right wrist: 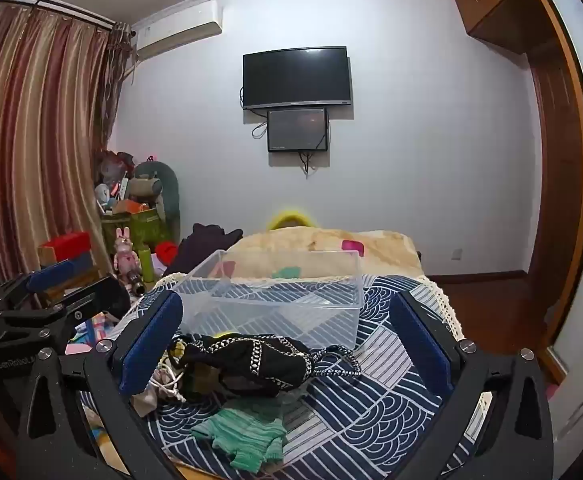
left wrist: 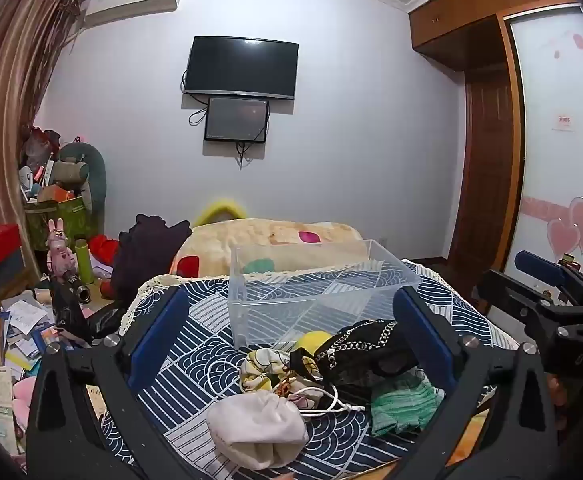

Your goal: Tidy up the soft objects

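Left wrist view: left gripper (left wrist: 291, 332) jaws spread wide, gripping nothing. Between and below the fingers, on the patterned cloth (left wrist: 195, 364), lies a pile: white pouch (left wrist: 257, 430), floral cloth (left wrist: 265, 366), black bag (left wrist: 361, 350), green glove (left wrist: 401, 402). Clear bin (left wrist: 311, 292) stands just beyond the pile. Right wrist view: right gripper (right wrist: 287, 342) jaws likewise wide apart, empty. Black bag (right wrist: 247, 364) lies between the fingers, nearest the left one; green glove (right wrist: 247, 434) lies nearer the camera; bin (right wrist: 275, 296) sits behind.

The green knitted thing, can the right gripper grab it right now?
Probably yes. The green knitted cloth lies bare on the patterned table cover, nothing on top, in front of the open right gripper.
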The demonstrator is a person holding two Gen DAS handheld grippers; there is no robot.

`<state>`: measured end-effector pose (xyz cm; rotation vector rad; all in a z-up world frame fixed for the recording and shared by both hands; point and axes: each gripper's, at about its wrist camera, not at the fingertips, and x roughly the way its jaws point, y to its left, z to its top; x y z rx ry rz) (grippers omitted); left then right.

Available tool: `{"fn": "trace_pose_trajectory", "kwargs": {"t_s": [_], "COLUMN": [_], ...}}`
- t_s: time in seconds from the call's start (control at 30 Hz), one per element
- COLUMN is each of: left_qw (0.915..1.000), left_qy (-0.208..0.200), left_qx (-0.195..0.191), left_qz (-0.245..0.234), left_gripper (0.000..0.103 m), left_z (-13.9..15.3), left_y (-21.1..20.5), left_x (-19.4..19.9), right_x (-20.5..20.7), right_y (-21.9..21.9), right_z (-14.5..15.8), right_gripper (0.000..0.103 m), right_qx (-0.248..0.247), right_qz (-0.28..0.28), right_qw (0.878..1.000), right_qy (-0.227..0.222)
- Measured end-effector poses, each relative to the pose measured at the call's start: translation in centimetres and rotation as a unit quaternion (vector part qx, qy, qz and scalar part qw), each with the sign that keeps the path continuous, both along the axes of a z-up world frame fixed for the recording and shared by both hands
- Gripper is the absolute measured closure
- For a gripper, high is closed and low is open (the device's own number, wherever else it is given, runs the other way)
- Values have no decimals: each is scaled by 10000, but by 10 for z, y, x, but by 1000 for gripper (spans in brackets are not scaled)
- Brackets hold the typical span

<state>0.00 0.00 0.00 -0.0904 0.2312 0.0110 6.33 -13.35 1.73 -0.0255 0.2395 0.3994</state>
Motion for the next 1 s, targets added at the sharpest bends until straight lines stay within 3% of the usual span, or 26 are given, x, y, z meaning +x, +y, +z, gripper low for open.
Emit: {"fn": "trace_pose_trajectory", "kwargs": {"t_s": [1.0], "left_qw": [9998], "left_qy": [-123], "left_qx": [153], "left_qz": [-53], "left_gripper": [0], "left_z": [-3], "left_y": [-9], "left_x": [0], "right_x": [-3], "right_y": [-2], "right_z": [0], "right_gripper": [0], "right_qx": [-7], "right_qz": [38], "right_qw": [10000], "right_qy": [11]}}
